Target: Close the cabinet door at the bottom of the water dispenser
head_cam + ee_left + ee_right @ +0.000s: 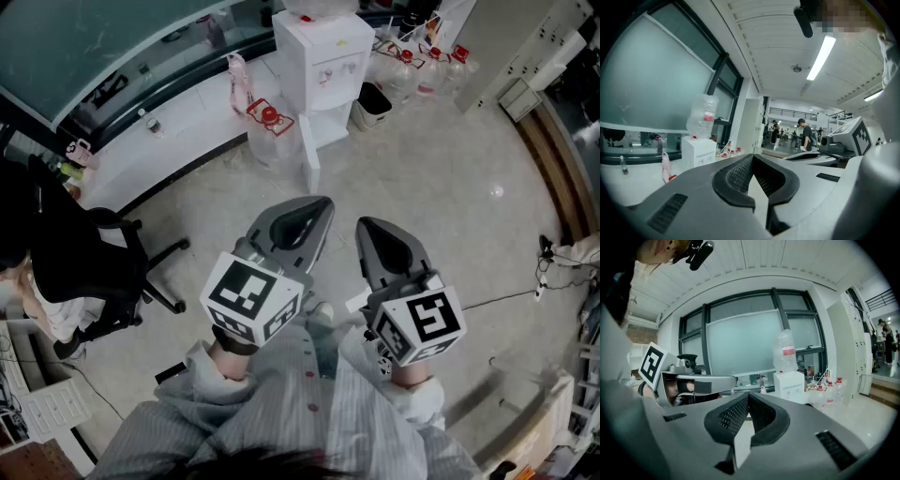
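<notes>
The white water dispenser (pixel 323 52) stands far ahead against the counter, with a clear bottle on top (pixel 783 352). Its bottom cabinet door (pixel 309 157) is swung open toward me, edge on. I hold both grippers side by side at chest height, well short of the dispenser, pointing toward it. The left gripper (pixel 319 208) has its jaws together with nothing between them (pixel 753 157). The right gripper (pixel 368 230) is likewise shut and empty (pixel 748 394). The dispenser shows small in the left gripper view (pixel 698 151) and in the right gripper view (pixel 790 386).
Large red-capped water bottles (pixel 270 127) stand left of the dispenser, and more (pixel 417 66) to its right beside a bin (pixel 373 103). A black office chair (pixel 89 262) is at the left, next to the white counter (pixel 178 131). Cables (pixel 544 272) lie on the right. People stand far off (pixel 805 133).
</notes>
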A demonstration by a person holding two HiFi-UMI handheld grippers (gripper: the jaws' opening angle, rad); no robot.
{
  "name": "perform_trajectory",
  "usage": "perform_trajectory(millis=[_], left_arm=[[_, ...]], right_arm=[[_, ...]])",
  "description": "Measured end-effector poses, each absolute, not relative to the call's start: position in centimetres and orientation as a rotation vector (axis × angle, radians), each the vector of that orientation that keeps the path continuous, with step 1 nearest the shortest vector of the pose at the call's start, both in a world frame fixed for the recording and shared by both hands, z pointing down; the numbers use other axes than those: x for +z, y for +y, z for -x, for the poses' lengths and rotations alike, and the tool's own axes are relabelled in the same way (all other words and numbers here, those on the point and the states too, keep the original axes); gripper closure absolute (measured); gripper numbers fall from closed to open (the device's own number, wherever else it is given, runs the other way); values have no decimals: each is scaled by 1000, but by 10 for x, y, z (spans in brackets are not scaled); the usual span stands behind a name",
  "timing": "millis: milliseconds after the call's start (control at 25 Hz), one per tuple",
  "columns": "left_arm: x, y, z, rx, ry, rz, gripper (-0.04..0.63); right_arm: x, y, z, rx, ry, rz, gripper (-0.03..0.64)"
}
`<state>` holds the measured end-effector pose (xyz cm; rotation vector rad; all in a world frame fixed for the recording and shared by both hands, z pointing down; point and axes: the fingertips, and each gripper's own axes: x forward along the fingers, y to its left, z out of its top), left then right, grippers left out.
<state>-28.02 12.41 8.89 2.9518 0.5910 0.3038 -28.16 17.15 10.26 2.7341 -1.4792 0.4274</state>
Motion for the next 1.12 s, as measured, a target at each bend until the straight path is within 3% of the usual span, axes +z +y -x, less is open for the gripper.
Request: perform_trajectory(millis=[720,1120], left_arm=[[96,152,293,318,552,-2963,584],[107,129,243,337,496,-2976,584]], right_arm=[[104,202,300,418,-1522,-2719,603],[124,188,250,484,-1550,-2716,603]])
